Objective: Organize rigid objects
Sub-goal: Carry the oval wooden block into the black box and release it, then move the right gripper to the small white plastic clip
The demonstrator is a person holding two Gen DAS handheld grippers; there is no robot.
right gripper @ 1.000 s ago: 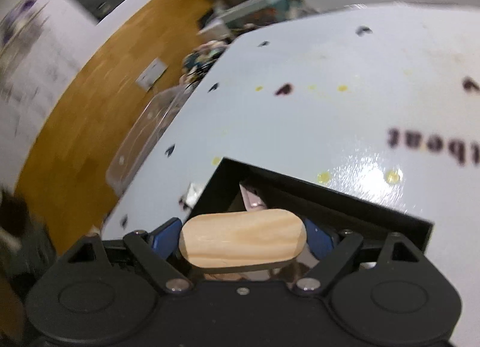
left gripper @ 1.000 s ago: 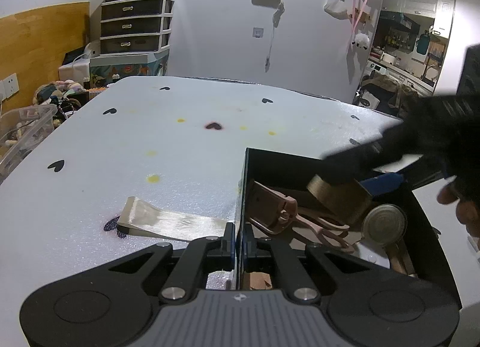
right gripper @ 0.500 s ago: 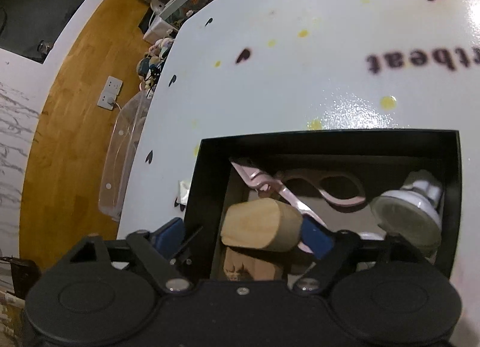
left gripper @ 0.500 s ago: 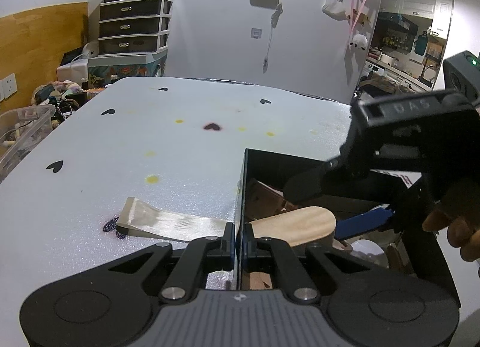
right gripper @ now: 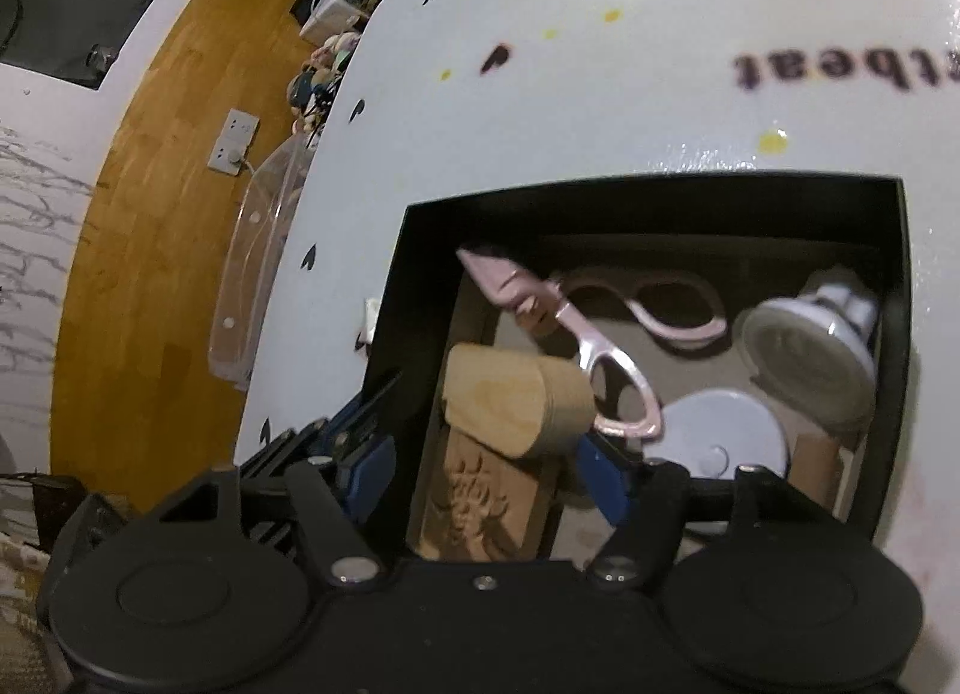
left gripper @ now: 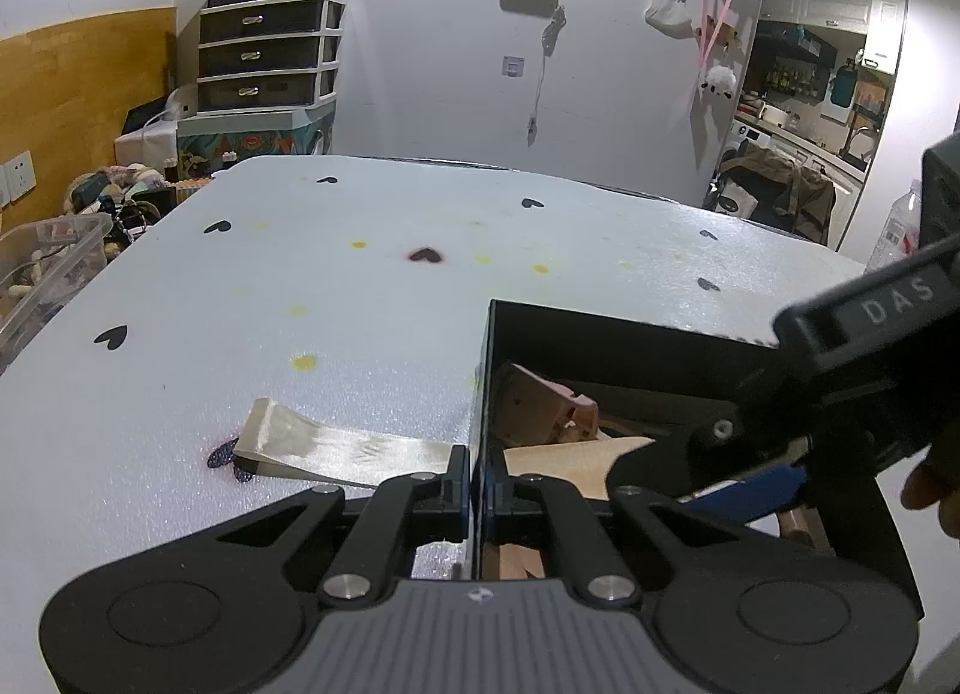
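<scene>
The wooden block point(right gripper: 516, 403) lies inside the black box point(right gripper: 654, 193), at its near left corner, resting on a carved wooden piece point(right gripper: 480, 499). It sits between the blue pads point(right gripper: 372, 469) of the right gripper point(right gripper: 489, 469), whose jaws are closing; a gap shows beside the left pad, and contact on the right side cannot be told. In the left wrist view the same block point(left gripper: 570, 463) shows as a pale board just inside the box's left wall point(left gripper: 485, 394), with the right gripper point(left gripper: 774, 475) reaching in from the right.

Also in the box: pink scissors point(right gripper: 576, 343), one handle loop overlapping the block's right edge; a round silvery head point(right gripper: 810, 358) at the far right; a pale round lid point(right gripper: 720, 433) near it.

The left gripper point(left gripper: 478, 490) is pressed together on the box's left wall, one finger outside and one inside.

The box stands on a white table point(left gripper: 360, 286) printed with black hearts. A beige strip point(left gripper: 336, 448) lies flat on the table just left of the box, its right end near the left gripper. A clear plastic bin point(left gripper: 48, 256) sits beyond the table's left edge; a drawer unit point(left gripper: 264, 55) stands against the far wall.
</scene>
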